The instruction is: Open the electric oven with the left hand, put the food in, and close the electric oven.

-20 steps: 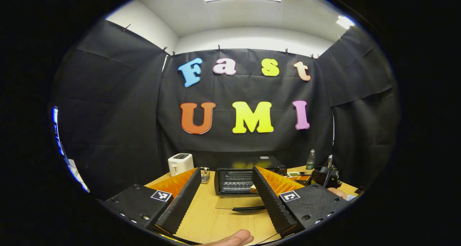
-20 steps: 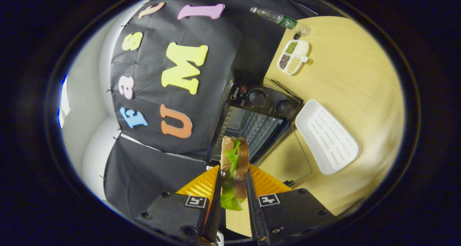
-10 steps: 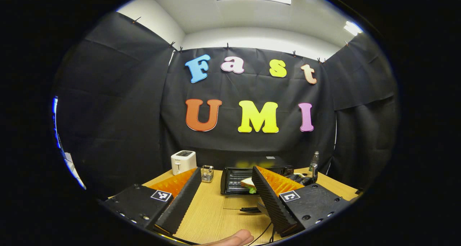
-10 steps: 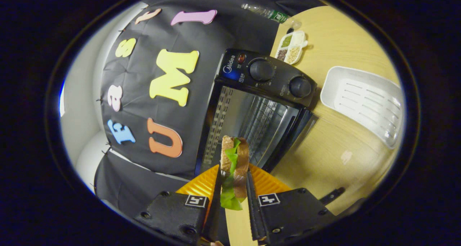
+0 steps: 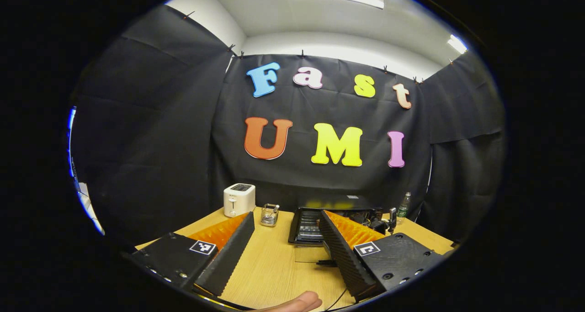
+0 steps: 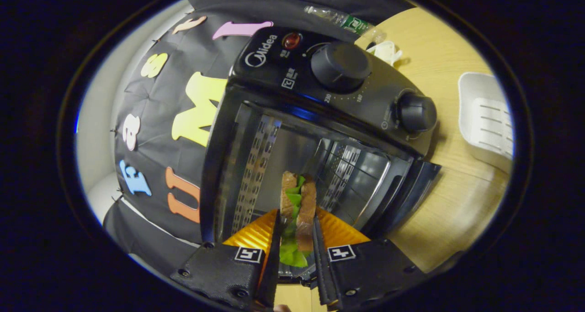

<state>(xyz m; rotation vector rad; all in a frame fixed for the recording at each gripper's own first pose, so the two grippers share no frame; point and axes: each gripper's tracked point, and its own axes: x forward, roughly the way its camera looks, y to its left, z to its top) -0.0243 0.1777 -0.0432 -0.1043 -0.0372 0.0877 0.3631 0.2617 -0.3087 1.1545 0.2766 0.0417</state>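
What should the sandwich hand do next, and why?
Probably push a little farther forward, then let go. The right hand-held gripper is shut on the sandwich, right at the mouth of the electric oven, whose door is open. The sandwich looks to be above the rack, not yet resting on it.

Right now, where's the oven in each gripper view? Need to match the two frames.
Left gripper view: the oven sits small, low and centre-right at the far side of the table, door down, partly behind the left gripper's own finger.
Right gripper view: the oven looms close, centre, cavity open, rolled sideways; the sandwich in the right gripper is at its mouth.
Shared landmark: the green-labelled bottle beside the oven.
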